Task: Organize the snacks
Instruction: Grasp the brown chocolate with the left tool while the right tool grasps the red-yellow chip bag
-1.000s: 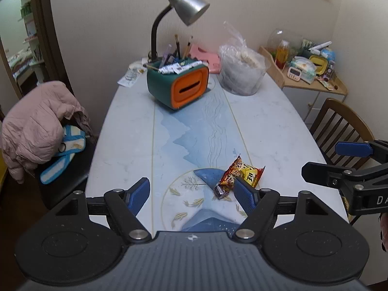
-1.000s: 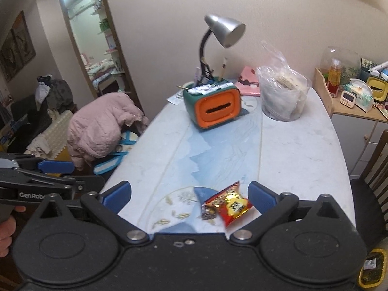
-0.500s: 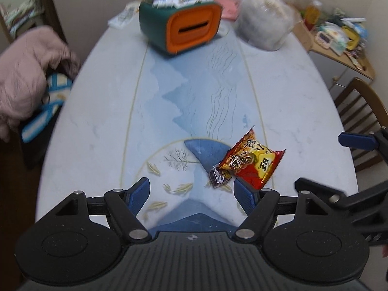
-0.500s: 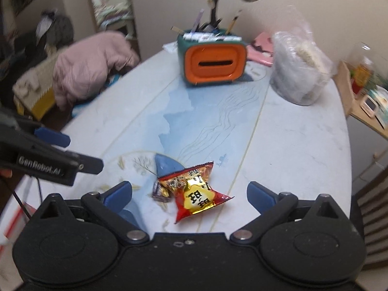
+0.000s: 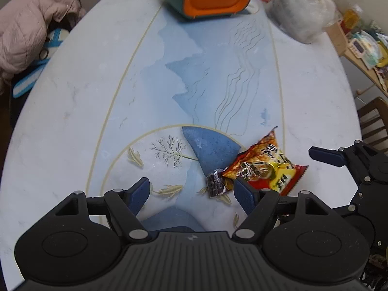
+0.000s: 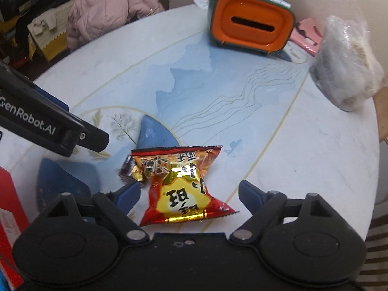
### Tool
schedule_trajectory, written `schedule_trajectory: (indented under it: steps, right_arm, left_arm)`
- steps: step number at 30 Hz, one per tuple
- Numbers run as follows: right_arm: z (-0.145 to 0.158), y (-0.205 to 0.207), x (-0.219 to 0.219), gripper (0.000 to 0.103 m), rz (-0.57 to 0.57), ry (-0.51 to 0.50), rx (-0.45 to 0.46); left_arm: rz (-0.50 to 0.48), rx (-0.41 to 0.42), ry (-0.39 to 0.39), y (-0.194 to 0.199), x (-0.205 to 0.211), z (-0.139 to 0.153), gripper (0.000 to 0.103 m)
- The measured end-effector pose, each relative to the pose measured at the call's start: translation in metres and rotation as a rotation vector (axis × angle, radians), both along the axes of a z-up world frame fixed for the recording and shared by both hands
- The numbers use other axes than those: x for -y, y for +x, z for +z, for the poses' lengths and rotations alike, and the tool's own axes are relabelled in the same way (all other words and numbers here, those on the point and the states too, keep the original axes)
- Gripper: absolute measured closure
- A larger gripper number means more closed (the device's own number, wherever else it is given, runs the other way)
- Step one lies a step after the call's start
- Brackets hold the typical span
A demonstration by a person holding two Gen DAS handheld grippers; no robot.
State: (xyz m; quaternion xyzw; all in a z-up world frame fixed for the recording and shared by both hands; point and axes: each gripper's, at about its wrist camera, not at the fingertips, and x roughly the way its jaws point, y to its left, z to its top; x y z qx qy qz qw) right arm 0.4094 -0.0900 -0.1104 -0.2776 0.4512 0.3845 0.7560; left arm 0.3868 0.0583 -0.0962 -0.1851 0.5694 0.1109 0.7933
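Note:
A red and gold snack bag (image 6: 184, 184) lies flat on the white and blue table (image 6: 303, 145); it also shows in the left wrist view (image 5: 266, 167). A small dark wrapped candy (image 6: 129, 169) lies against the bag's left edge, also in the left wrist view (image 5: 215, 184). My right gripper (image 6: 189, 196) is open, low over the table, with the bag between its fingers. My left gripper (image 5: 191, 195) is open and empty, just left of the candy; its right finger (image 5: 245, 195) is next to the bag.
A green and orange box (image 6: 252, 21) holding pens stands at the table's far side. A clear plastic bag (image 6: 346, 63) sits at the far right. A pink jacket (image 5: 26, 26) hangs on a chair at the left. A red box edge (image 6: 9, 218) shows at the left.
Both grippers have dropped and tilted down toward the table and come closer to the snack bag. The bag now lies between the right gripper's fingers. Nothing has been gripped.

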Motion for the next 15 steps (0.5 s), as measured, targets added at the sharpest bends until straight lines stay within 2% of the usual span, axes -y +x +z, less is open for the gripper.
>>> schedule_trajectory:
  steps: [5, 15]
  right_arm:
    - [-0.015, 0.005, -0.005, 0.023, 0.039, -0.001, -0.037]
    - [-0.023, 0.015, 0.001, 0.05, 0.023, 0.038, -0.083]
  left_arm:
    - [0.026, -0.035, -0.024, 0.009, 0.003, -0.019, 0.027]
    - [0.036, -0.086, -0.068, 0.029, 0.016, -0.048, 0.027]
